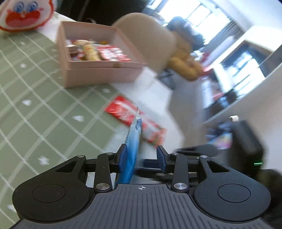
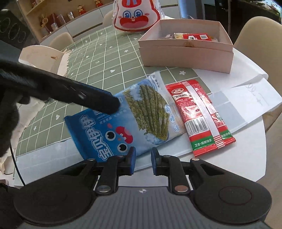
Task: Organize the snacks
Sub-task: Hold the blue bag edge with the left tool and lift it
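Observation:
A blue seaweed-snack packet (image 2: 141,114) lies tilted in front of my right gripper (image 2: 143,156), whose pads stand a little apart with bare table showing between them. The packet's lower edge is at the tip of its left pad. In the left wrist view the same blue packet (image 1: 134,141) stands edge-on between the jaws of my left gripper (image 1: 142,155). These jaws are open: the packet leans on the left pad and is clear of the right one. One of the left gripper's fingers (image 2: 98,98) reaches over the packet from the left. Two red snack packets (image 2: 197,112) (image 1: 123,111) lie beside it.
A pink box (image 2: 186,58) (image 1: 98,77) holding several snacks stands behind on the green checked cloth (image 2: 98,58). A rabbit-face bag (image 2: 136,15) sits further back. White paper sheets (image 2: 246,95) lie near the table's right edge, with a beige chair (image 2: 255,33) beyond.

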Demonstrator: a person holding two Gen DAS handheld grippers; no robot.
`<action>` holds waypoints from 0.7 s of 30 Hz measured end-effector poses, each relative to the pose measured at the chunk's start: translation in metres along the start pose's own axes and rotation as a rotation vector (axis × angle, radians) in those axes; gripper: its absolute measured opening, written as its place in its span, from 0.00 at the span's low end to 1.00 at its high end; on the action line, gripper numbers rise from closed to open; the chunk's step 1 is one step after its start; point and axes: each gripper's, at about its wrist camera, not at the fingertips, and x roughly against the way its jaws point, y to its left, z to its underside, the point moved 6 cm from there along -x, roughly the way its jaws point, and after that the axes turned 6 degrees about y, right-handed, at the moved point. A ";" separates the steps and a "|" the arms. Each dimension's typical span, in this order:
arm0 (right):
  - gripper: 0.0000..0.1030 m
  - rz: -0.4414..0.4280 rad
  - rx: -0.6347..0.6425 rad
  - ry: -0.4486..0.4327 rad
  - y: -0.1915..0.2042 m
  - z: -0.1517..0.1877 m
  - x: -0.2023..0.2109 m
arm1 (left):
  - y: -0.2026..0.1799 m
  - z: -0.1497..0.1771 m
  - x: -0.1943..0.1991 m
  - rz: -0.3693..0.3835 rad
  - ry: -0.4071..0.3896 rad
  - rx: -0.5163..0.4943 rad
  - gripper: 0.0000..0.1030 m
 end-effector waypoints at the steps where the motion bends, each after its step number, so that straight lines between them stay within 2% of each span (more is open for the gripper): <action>1: 0.18 -0.002 -0.002 -0.004 0.000 0.000 0.001 | -0.004 0.001 0.002 0.009 0.004 -0.012 0.39; 2: 0.18 -0.004 -0.002 -0.008 0.000 0.000 0.001 | -0.009 0.003 0.001 -0.011 0.008 -0.038 0.39; 4: 0.18 -0.006 -0.002 -0.010 0.000 0.000 0.001 | -0.012 0.003 -0.005 -0.133 0.006 -0.102 0.39; 6: 0.18 0.002 0.000 -0.008 -0.001 0.001 0.000 | -0.006 0.003 -0.012 -0.209 0.022 -0.106 0.39; 9: 0.18 0.013 0.015 -0.011 0.000 0.002 0.001 | 0.000 0.000 -0.011 -0.153 0.029 -0.048 0.39; 12: 0.18 0.018 0.025 -0.014 0.001 0.003 0.003 | -0.014 -0.001 -0.005 -0.108 0.036 -0.074 0.35; 21: 0.18 0.033 0.024 -0.013 -0.001 0.007 0.006 | -0.049 0.007 -0.013 -0.177 0.062 -0.190 0.33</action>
